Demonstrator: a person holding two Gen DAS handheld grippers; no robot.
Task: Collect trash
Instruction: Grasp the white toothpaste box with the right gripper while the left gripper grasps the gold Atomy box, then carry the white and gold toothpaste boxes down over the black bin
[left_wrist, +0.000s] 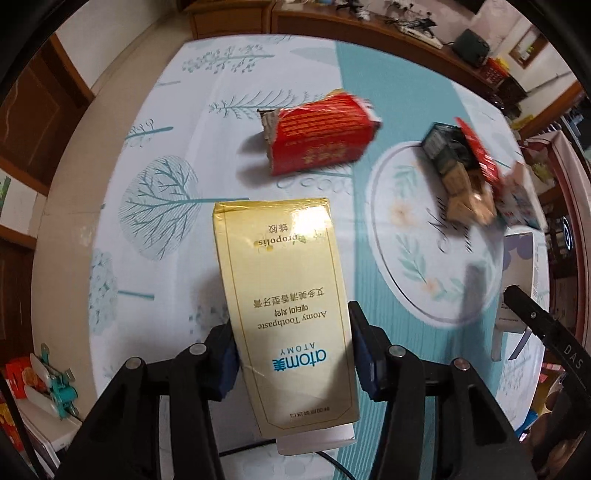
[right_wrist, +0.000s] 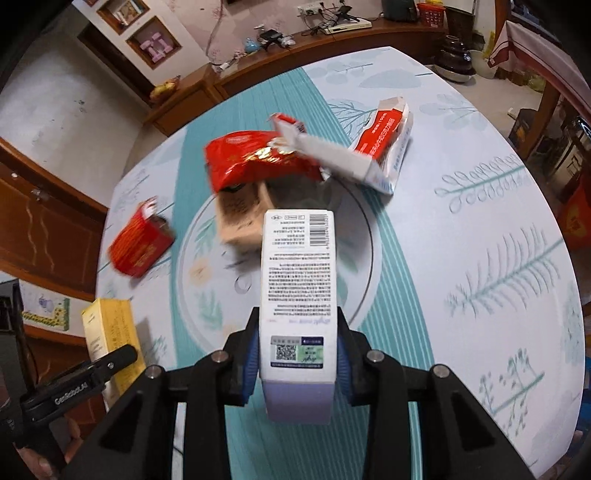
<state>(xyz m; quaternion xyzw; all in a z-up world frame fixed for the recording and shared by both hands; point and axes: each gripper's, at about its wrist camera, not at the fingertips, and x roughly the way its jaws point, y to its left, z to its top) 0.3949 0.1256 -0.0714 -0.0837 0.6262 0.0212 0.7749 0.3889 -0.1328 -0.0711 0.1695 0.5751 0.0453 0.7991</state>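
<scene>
Left wrist view: the left gripper (left_wrist: 293, 354) pinches a gold toothpaste box (left_wrist: 284, 295) at frame centre, above the table (left_wrist: 177, 122). A red carton (left_wrist: 317, 140) lies at upper centre, other trash heaped at right. Right wrist view: the right gripper (right_wrist: 297, 354) clamps a white box (right_wrist: 297, 291) at centre, above the table; a red bag (right_wrist: 255, 158) and more cartons sit beyond it.

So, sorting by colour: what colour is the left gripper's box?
Gold toothpaste box, clearest in the left wrist view.
</scene>
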